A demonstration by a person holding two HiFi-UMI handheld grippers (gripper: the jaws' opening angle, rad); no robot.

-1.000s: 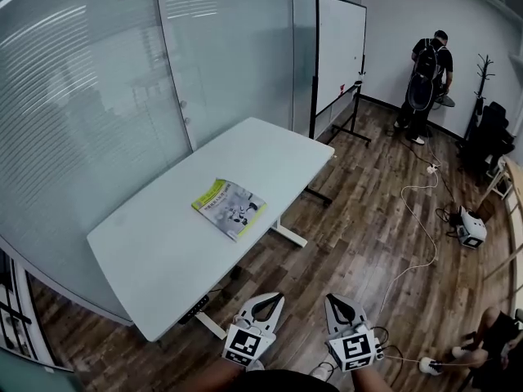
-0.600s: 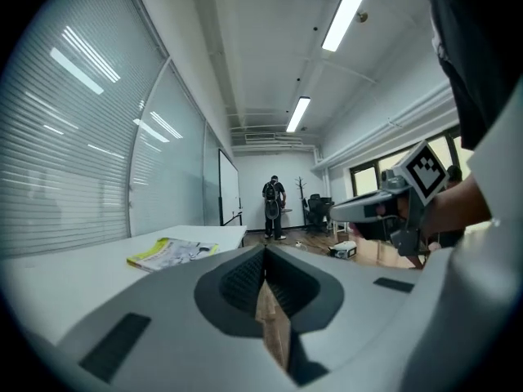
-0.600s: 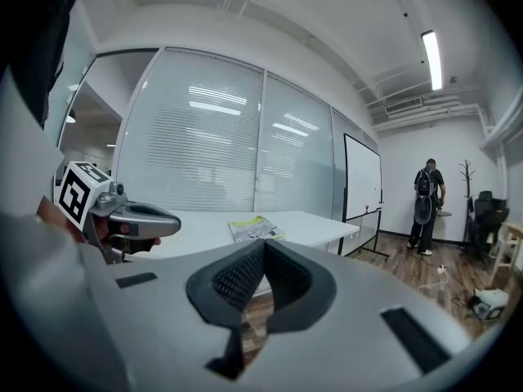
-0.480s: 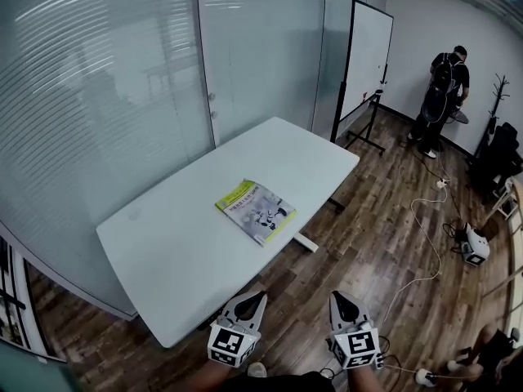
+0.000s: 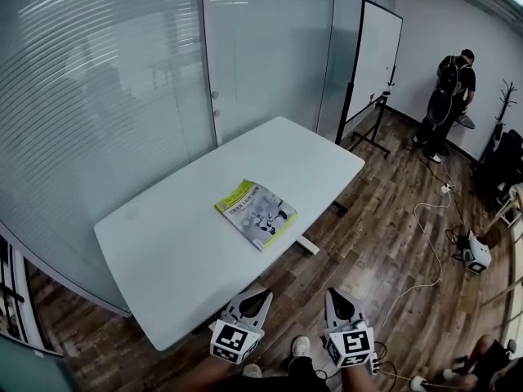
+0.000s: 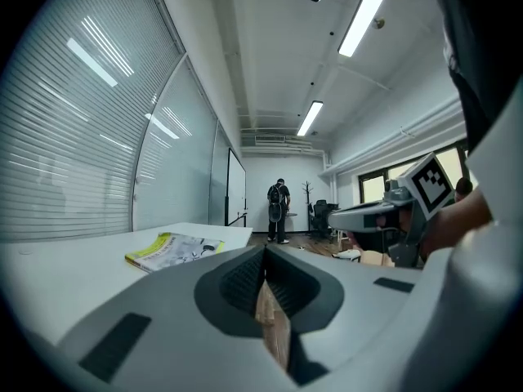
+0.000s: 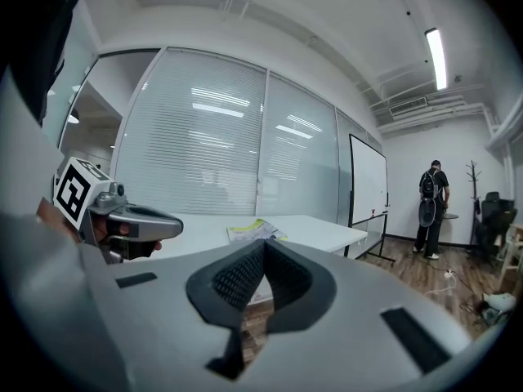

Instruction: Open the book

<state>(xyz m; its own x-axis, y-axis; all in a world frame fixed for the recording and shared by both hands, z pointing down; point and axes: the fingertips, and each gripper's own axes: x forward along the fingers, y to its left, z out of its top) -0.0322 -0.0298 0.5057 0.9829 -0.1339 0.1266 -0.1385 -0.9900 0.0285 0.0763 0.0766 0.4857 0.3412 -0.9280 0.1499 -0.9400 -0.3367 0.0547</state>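
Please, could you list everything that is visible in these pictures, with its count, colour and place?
table: one, white, beside the glass wall
book: one, yellow-green and grey, closed, flat on the table
whiteboard: one, white, black frame, beyond the table
person: one, dark clothes, standing in the far corner
cable: one, white, on the brown floor
left gripper: one, grey, shut, empty, short of the table
right gripper: one, grey, shut, empty, beside the left
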